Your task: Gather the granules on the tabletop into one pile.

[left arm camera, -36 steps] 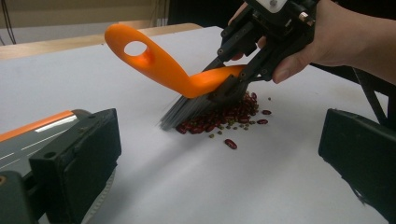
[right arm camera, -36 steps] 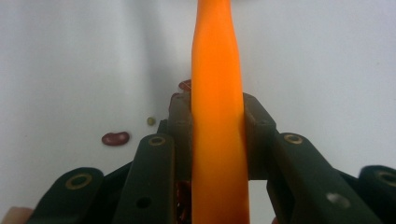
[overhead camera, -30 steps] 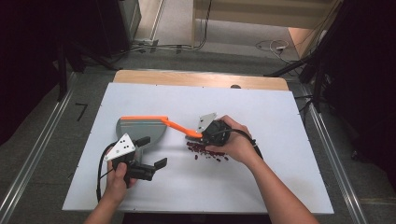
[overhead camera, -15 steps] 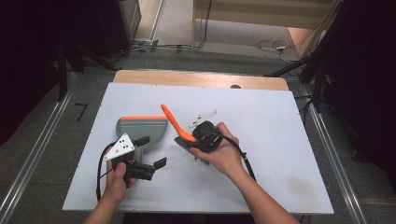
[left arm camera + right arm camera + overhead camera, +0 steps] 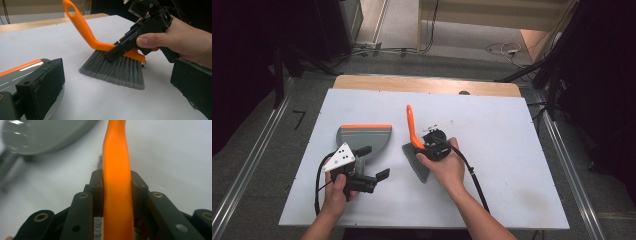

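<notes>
High view: white table (image 5: 512, 165), a person working from its near edge. The right gripper (image 5: 428, 146) sits near the table's middle, its jaws clamped on the orange handle of a small brush (image 5: 414, 131); the handle slants up toward the far edge while the grey bristles fan down onto the surface toward the near edge, a hold that looks meant for a sweeping stroke. Just left of it lies a grey dustpan (image 5: 363, 136) with an orange lip, its mouth facing the far edge. The left gripper (image 5: 371, 165) hovers over the pan's near part; whether it grips the pan's handle cannot be told here. Left gripper view: the left gripper's jaws stand wide apart, one beside the dustpan (image 5: 22, 72), nothing pressed between them. Ahead, the brush (image 5: 112, 67) rests bristle tips on the table, and small dark bits (image 5: 143, 65) show just behind the bristles, probably the debris to be swept. Right gripper view: the pads (image 5: 96, 192) close tightly on the orange handle (image 5: 116, 185) from both sides; the dustpan (image 5: 42, 135) shows blurred at upper left.
</notes>
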The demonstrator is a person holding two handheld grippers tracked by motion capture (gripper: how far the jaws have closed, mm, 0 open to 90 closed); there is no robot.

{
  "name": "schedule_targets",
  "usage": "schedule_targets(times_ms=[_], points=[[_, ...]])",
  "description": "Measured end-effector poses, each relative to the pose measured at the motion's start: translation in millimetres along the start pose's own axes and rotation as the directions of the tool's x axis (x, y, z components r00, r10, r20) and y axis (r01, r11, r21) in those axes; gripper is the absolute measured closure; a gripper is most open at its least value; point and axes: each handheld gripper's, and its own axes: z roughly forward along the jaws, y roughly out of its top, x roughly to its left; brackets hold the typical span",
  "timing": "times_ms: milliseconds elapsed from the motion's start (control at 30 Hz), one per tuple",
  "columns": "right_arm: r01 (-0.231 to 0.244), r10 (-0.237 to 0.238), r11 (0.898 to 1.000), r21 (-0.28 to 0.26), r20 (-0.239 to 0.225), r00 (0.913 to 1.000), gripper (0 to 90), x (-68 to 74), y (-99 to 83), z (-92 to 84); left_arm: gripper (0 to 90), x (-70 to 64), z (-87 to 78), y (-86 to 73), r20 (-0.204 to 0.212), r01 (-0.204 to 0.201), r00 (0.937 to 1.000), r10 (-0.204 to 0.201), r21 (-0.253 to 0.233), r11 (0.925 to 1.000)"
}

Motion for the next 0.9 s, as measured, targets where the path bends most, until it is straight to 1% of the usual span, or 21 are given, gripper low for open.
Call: schedule_targets(times_ms=[33, 67, 167, 200, 300, 467, 633, 767, 900], points=[[-0.030, 0.030, 1.000, 0.009, 0.000, 0.9996, 67.9, -3.6, -0.6, -0.9, 0.0, 0.0, 0.0, -0.1, 0.000, 0.000, 1.0000, 0.000, 0.000, 1.0000], [-0.050, 0.050, 0.999, 0.018, 0.007, 0.9987, 67.7, -7.0, -1.1, -1.9, 0.0, 0.0, 0.0, -0.1, 0.000, 0.000, 1.0000, 0.000, -0.001, 1.0000], [-0.075, 0.075, 0.997, 0.012, 0.020, 0.9970, 67.6, -13.4, -4.8, -4.9, 0.0, -0.6, -0.3, -0.1, -0.002, -0.001, 1.0000, 0.001, -0.001, 1.0000], [-0.071, 0.071, 0.997, 0.008, 0.032, 0.9970, 67.6, -14.7, -6.2, -6.2, 0.0, -0.8, -0.4, -0.2, -0.001, 0.000, 1.0000, 0.000, -0.001, 1.0000], [-0.081, 0.081, 0.997, 0.000, 0.060, 0.9949, 67.5, -18.3, -9.8, -10.5, 0.0, -1.1, -0.4, -0.3, -0.003, 0.001, 1.0000, -0.001, 0.001, 1.0000], [-0.114, 0.115, 0.993, -0.007, 0.059, 0.9917, 67.2, -31.0, -16.3, -15.4, 0.0, -1.6, -0.2, -0.5, -0.002, -0.001, 1.0000, 0.001, 0.000, 1.0000], [-0.151, 0.151, 0.988, -0.017, 0.070, 0.9860, 67.1, -44.3, -21.8, -22.1, 0.0, -1.5, -1.0, -0.5, -0.002, 0.001, 1.0000, -0.001, 0.001, 1.0000], [-0.171, 0.172, 0.985, -0.023, 0.079, 0.9819, 67.0, -54.6, -26.4, -28.1, 0.0, -1.4, -1.0, -0.6, -0.002, 0.000, 1.0000, 0.000, 0.001, 1.0000], [-0.181, 0.184, 0.983, -0.033, 0.090, 0.9788, 67.0, -63.8, -30.3, -33.5, 0.0, -1.7, -0.7, -0.7, -0.002, -0.002, 1.0000, 0.002, 0.001, 1.0000]])
